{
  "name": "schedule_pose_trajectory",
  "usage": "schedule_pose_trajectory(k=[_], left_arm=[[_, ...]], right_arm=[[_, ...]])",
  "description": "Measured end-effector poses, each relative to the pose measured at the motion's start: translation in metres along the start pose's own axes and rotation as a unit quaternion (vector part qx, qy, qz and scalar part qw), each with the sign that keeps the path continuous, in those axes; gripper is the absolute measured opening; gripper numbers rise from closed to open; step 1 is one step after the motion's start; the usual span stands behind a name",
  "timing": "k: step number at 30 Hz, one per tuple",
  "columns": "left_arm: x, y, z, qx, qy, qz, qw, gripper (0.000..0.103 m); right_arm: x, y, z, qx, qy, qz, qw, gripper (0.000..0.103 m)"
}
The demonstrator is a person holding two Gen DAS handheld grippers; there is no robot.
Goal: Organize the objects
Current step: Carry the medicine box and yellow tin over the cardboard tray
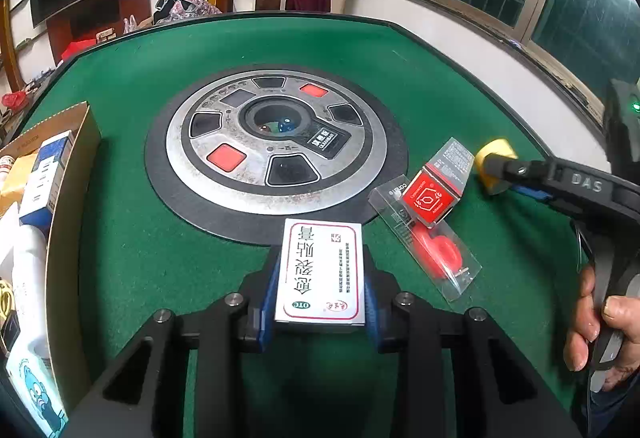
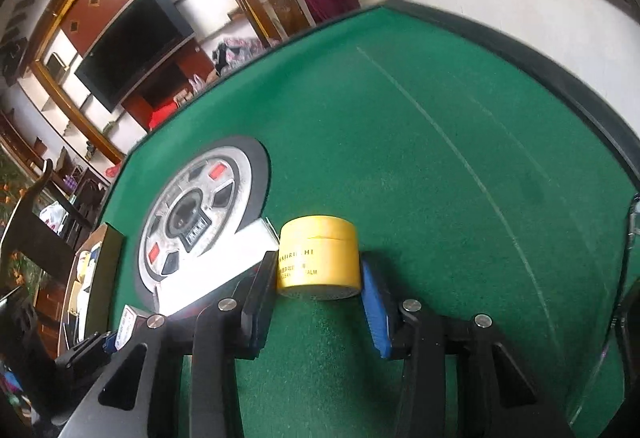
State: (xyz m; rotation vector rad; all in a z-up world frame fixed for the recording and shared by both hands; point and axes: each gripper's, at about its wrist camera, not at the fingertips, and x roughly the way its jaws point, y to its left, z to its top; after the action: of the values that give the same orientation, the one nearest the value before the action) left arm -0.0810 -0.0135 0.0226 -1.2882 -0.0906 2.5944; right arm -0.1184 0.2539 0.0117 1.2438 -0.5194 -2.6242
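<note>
My left gripper is shut on a white medicine box with red Chinese print, held just above the green table. My right gripper is closed around a yellow jar that stands on the felt; both pads touch its sides. The jar also shows in the left wrist view, at the right gripper's tips. A red-capped box lies across a clear packet with a red item, between the two grippers.
A cardboard box with several packages stands at the table's left edge. The round silver mahjong console fills the table's centre. The table's raised rim runs along the far right. A chair and TV stand beyond.
</note>
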Motion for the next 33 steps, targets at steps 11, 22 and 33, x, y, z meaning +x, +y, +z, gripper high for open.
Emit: schedule_pose_trajectory(k=[11,22,33], left_arm=[[-0.028,-0.001,0.005,0.001,-0.048,0.005,0.9988,0.034],[-0.073,0.034,0.008,-0.036,-0.102,0.010,0.9941,0.034],[-0.129,0.089,-0.003,-0.072,-0.153,0.028,0.9851,0.034]], right_arm=[[-0.025,0.024,-0.004,-0.033,-0.044,0.029,0.998,0.044],[-0.036,0.080,-0.031,-0.108,-0.058,0.055,0.991,0.044],[-0.030,0.165,-0.073,-0.185,-0.031,0.118,0.975,0.044]])
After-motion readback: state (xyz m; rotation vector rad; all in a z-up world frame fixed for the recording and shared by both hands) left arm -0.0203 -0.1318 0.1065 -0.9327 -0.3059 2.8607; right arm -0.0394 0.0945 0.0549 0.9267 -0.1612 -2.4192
